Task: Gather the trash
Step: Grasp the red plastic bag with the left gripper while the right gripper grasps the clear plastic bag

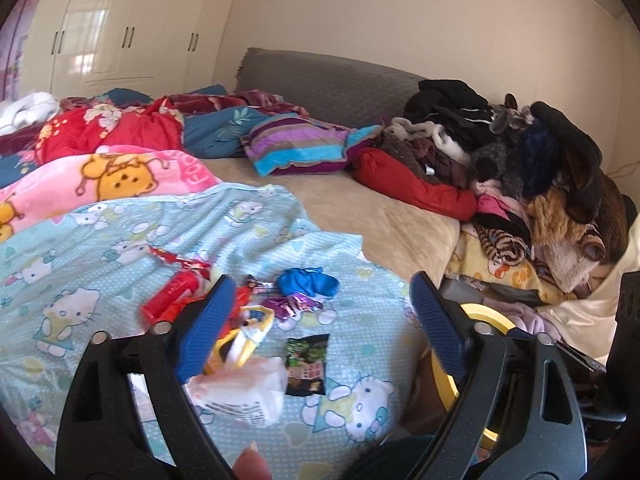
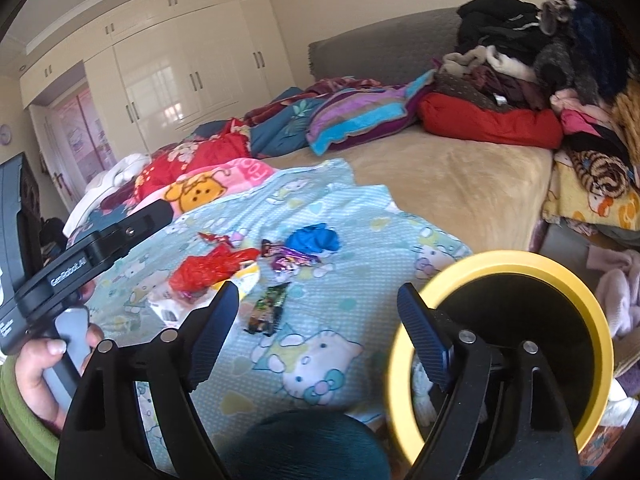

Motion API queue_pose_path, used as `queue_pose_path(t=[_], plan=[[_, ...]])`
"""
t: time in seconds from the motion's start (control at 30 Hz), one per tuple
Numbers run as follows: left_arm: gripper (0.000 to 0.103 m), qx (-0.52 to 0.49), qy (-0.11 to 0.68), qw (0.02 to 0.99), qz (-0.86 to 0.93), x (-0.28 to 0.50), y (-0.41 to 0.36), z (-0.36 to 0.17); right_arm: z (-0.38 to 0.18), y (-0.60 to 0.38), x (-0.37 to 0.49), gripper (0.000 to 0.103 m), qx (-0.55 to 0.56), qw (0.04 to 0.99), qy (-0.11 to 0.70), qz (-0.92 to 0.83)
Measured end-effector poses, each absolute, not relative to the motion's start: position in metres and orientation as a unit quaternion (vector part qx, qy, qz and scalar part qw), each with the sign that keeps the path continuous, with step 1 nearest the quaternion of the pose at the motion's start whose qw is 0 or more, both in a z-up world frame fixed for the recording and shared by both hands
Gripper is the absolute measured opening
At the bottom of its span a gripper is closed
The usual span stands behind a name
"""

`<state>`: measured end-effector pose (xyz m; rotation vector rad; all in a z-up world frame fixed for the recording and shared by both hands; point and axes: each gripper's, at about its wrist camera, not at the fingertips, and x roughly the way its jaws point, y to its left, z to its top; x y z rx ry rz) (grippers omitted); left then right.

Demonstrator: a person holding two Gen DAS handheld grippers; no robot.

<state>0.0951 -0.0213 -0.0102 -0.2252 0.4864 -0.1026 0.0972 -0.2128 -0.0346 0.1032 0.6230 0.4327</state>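
Note:
Several pieces of trash lie on a light blue Hello Kitty sheet [image 1: 100,240] on the bed. There is a red wrapper [image 1: 172,294], a blue crumpled bag [image 1: 308,282], a purple foil wrapper [image 1: 290,304], a dark green snack packet [image 1: 306,364] and a white plastic bag [image 1: 244,392]. My left gripper [image 1: 320,320] is open just above them. My right gripper [image 2: 318,320] is open and empty above the sheet's near edge. The red wrapper [image 2: 208,266], blue bag [image 2: 314,240] and green packet [image 2: 268,308] show ahead of it. A yellow-rimmed black bin [image 2: 500,264] stands at the bedside on the right.
A pile of clothes [image 1: 520,168] covers the right side of the bed. Blankets and a striped pillow [image 1: 300,144] lie at the back. A grey headboard [image 1: 332,80] and cream wardrobes [image 1: 120,28] stand behind. The left hand-held unit [image 2: 60,264] shows in the right wrist view.

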Motion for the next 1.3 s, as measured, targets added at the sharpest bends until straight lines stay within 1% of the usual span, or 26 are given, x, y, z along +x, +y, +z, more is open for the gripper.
queue_pose_path(t=[0.17,0.5,0.87,1.3], plan=[[0.093,-0.122,0.232,0.964,-0.034,0.095,-0.003,-0.008,-0.032,-0.191,0.096,0.087,0.038,0.925,0.300,0.228],[0.093,-0.139,0.243,0.960,0.012,0.099,0.043,-0.011,-0.040,-0.143,0.096,0.089,-0.006,0.910,0.315,0.270],[0.093,-0.145,0.295,0.943,0.045,0.106,0.089,-0.030,-0.063,-0.095,0.111,0.090,-0.051,0.884,0.350,0.304],[0.093,-0.141,0.360,0.922,0.008,0.134,0.088,-0.069,-0.103,-0.054,0.151,0.090,-0.074,0.831,0.446,0.325]])
